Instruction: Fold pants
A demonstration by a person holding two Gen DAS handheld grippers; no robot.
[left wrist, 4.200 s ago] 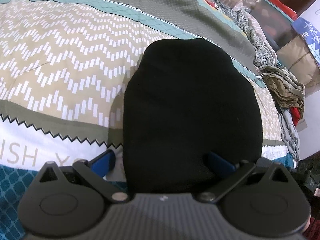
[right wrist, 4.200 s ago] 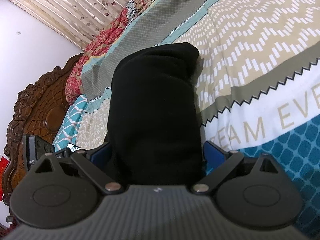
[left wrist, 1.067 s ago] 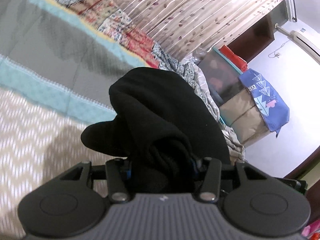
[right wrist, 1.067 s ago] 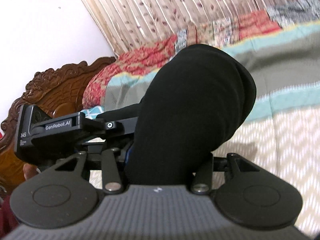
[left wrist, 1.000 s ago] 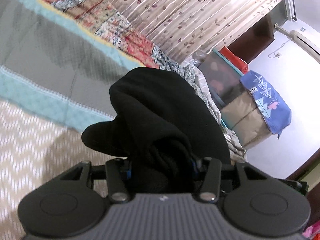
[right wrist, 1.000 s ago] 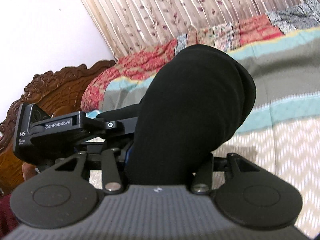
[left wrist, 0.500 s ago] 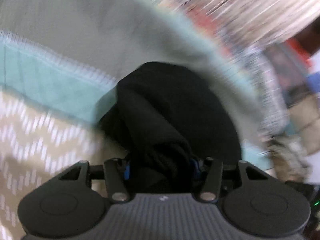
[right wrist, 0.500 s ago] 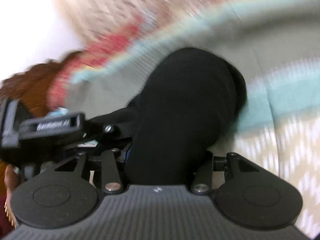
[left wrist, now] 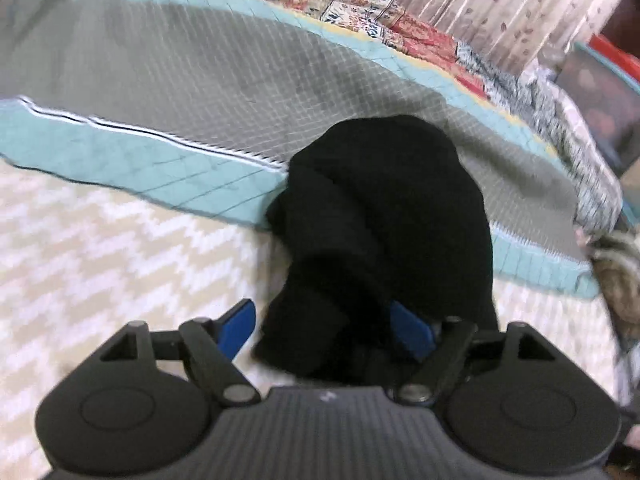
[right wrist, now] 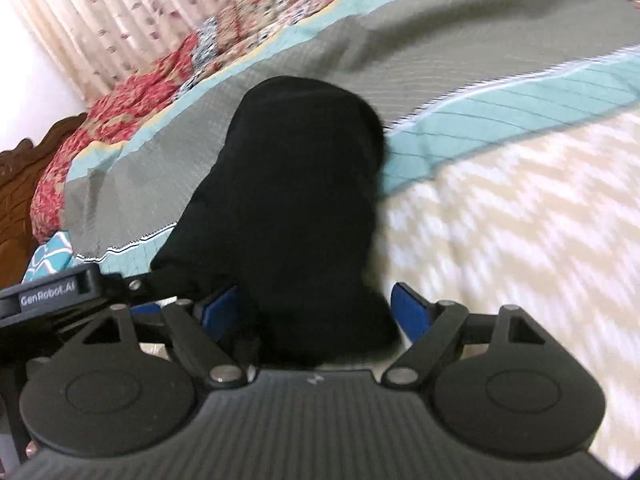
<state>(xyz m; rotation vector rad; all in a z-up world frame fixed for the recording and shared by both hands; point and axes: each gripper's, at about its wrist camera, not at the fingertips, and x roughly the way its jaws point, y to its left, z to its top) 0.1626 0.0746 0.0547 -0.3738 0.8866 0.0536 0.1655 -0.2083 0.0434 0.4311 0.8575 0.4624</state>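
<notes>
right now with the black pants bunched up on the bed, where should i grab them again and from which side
Probably take the black pants by the thick rolled near edge, coming from this near side, angled down over the bedspread. That edge is bunched up between the jaws of both the left gripper and right gripper, which have just been opening; the far end lies flatter and rounded.

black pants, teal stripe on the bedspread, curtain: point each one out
black pants (left wrist: pixel 384 208), left wrist view, on the bunched upper fold
teal stripe (right wrist: pixel 520 108), right wrist view, mid-band right of the pants
curtain (left wrist: pixel 500 4), left wrist view, on a pleat
</notes>
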